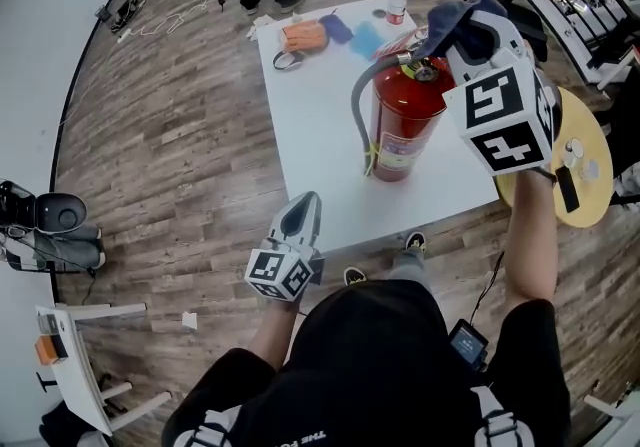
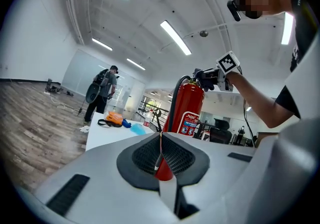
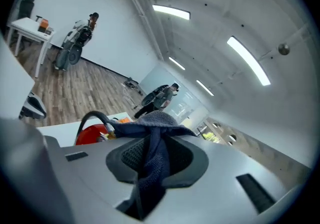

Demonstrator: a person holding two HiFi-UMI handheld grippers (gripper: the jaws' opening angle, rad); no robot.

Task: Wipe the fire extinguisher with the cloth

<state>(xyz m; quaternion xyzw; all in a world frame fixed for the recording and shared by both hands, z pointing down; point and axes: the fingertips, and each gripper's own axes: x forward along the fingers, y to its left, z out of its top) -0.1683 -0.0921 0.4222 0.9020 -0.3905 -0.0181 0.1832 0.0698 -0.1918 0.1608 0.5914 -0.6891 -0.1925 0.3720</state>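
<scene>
Right hand-held gripper (image 3: 151, 154) closed on cloth (image 3: 150, 127), over fire extinguisher (image 1: 405, 123)

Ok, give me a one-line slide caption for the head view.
Right gripper holds a dark cloth at the top of a red fire extinguisher on a white table; left gripper shut, empty.

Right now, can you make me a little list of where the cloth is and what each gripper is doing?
extinguisher: red, upright on the white table
cloth: dark blue, by the extinguisher's top
right gripper: shut on the cloth
left gripper: shut, empty, by the table's near edge, apart from the extinguisher
also there: bottle at the table's far edge
</scene>
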